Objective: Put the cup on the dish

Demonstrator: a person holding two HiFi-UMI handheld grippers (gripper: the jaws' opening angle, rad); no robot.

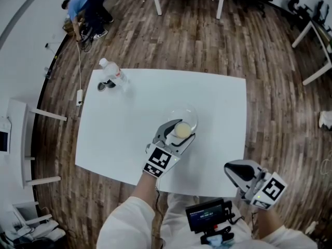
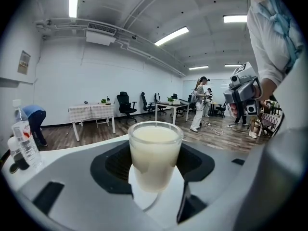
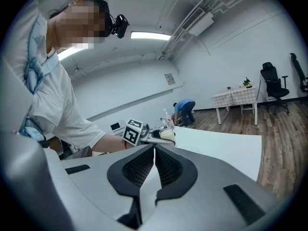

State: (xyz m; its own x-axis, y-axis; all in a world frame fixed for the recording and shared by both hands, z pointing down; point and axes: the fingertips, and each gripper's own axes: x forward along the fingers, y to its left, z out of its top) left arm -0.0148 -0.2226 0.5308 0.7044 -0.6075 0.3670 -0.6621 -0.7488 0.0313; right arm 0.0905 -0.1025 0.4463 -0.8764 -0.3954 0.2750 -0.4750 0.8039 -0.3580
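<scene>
The white table (image 1: 124, 139) took up most of the head view and carried very little. On it, near the middle, sat a shallow clear glass dish (image 1: 190, 112), which looked empty apart from what overlapped its near edge.

The left gripper (image 1: 180, 133) reached in from the near side, its jaws clamped on either side of a small clear glass cup (image 2: 155, 153). In the head view the cup stood at the near rim of the dish, overlapping it. The pictures did not settle whether its base rested on the dish or hung just above it. The right gripper (image 1: 236, 170) was held well apart from all this, off the table's near edge by the person's body. Its jaws were pressed together with nothing between them.

As for progress, the cup had been picked up and brought to the dish, so the carrying looked nearly done. Still to do, by my reading, were moving it further onto the dish, setting it down and letting go.

The cup was filled almost to its rim with a pale, milky, cream-coloured liquid, level in the left gripper view, so it would need to be kept upright. A clear plastic bottle (image 1: 115, 77) stood at the far left corner of the table; what it held could not be made out.
</scene>
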